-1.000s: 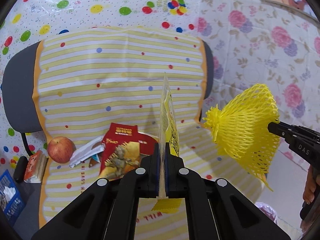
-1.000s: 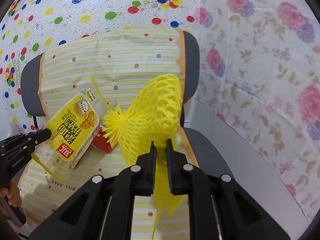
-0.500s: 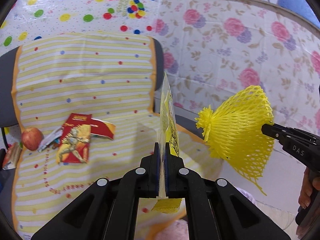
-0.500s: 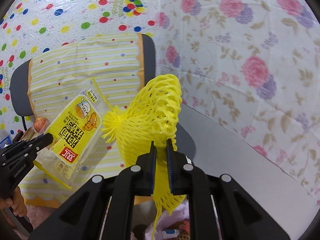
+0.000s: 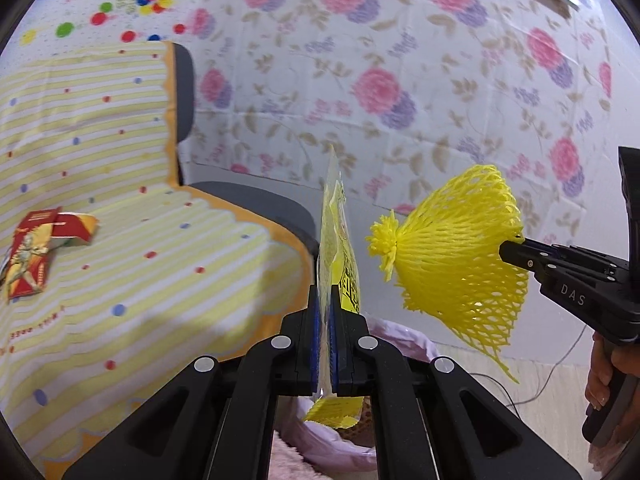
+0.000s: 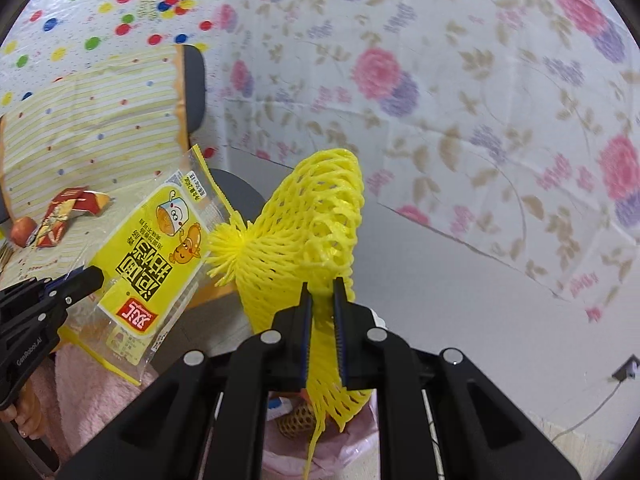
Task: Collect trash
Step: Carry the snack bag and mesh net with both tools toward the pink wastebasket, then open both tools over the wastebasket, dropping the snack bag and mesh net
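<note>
A: Left wrist view first. Left gripper (image 5: 325,344) is clamped on the wrapper (image 5: 338,248), which stands edge-on straight up out of the jaws, tail end hanging below them. Red packet (image 5: 36,248) lies well off to its left on the striped cover (image 5: 140,280).

B: Risks?

A: Wrapper is thin, slick film, pinched near one end only. My guess: it could slide out, or flutter wide of the bag (image 5: 400,336) on release. Bag rim shows just under and beyond the fingertips, mouth mostly hidden by the gripper body, so aim is hard to check.

B: Right wrist view?

A: Left gripper (image 6: 94,280) pokes in from the left with the wrapper (image 6: 156,264) face-on. Right gripper (image 6: 322,320) is closed on the net (image 6: 312,224); the bulk fans up and ahead of the jaws, a tail dangles below toward the bag (image 6: 360,432).

B: Risk there?

A: Foam mesh may snag on the ridged pads and fail to drop when the jaws part. Net's tuft nearly touches the wrapper, so the two could tangle. Can't tell if either piece is squarely over the opening. Apple (image 6: 22,230) and red packet (image 6: 60,220) sit far left, well apart.
</note>
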Demonstrator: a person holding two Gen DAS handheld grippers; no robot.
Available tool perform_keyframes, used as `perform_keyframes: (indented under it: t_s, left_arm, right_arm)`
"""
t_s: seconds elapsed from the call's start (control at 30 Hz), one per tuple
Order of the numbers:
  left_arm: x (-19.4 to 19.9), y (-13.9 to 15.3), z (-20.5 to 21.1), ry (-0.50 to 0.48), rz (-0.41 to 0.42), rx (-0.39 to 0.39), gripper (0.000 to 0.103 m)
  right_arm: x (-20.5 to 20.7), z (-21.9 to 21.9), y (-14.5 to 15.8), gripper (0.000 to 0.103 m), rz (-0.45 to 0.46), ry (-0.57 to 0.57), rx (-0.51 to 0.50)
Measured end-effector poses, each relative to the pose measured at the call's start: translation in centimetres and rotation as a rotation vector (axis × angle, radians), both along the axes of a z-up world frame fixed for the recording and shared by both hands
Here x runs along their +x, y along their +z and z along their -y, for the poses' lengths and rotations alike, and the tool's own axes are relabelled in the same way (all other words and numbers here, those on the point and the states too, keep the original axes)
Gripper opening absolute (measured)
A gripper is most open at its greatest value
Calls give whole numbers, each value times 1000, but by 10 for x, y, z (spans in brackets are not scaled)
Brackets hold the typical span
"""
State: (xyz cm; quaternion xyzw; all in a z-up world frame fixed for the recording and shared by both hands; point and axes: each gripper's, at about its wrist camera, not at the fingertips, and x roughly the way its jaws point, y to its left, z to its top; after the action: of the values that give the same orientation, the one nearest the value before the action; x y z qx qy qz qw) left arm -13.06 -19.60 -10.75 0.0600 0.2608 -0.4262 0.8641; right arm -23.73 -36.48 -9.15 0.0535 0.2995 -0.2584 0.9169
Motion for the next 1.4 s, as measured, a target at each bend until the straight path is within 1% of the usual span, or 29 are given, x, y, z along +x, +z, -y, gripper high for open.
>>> perform_keyframes:
  t_s: [0.1, 0.2, 0.4, 0.53, 0.63, 0.67, 0.7, 0.77, 0.8, 0.83, 0.87, 0.9, 0.97, 1.07, 1.17, 1.27, 1.4]
  left_arm:
    - [-2, -14, 15, -31, -31, 13, 5]
    - [1, -24, 25, -26, -46, 37, 5]
    - [10, -36, 44, -29, -71, 69, 5]
    - [16, -46, 60, -49, -99, 109, 5]
    - [18, -51, 71, -69, -108, 128, 10]
    - [18, -53, 73, -76, -109, 131, 14]
    - [18, -54, 75, -80, -109, 137, 18]
    - [19, -55, 77, -91, -111, 131, 33]
    - [20, -54, 76, -88, -110, 128, 35]
    - [21, -54, 75, -85, -112, 121, 38]
    - [22, -53, 73, -80, -117, 114, 40]
    - [23, -52, 72, -72, -121, 109, 40]
    - [28, -49, 65, -49, -131, 92, 41]
    - [33, -44, 55, -15, -136, 80, 41]
    - [35, -38, 46, 10, -126, 81, 42]
    - [35, -31, 36, 38, -101, 107, 42]
    - [37, -22, 22, 68, -90, 126, 42]
  right_arm:
    - [-7, 5, -11, 11, -13, -19, 9]
    - [-6, 8, -24, 11, -46, -33, 2]
    - [6, 19, -48, 11, -86, -33, 46]
    - [14, 25, -62, 13, -118, -28, 73]
    - [19, 30, -70, 13, -135, -24, 94]
    - [20, 31, -73, 13, -141, -23, 100]
    - [22, 33, -77, 15, -148, -17, 111]
    - [25, 35, -82, 22, -156, -14, 130]
    - [26, 36, -84, 23, -158, -16, 138]
    - [26, 37, -86, 27, -161, -18, 144]
    - [27, 38, -88, 31, -163, -19, 149]
    - [28, 38, -89, 32, -166, -17, 152]
    - [30, 38, -90, 36, -173, -15, 151]
    - [31, 38, -91, 37, -183, -21, 142]
    - [28, 38, -84, 37, -170, -29, 133]
    - [25, 35, -69, 37, -147, -28, 109]
    - [23, 29, -44, 37, -108, -2, 85]
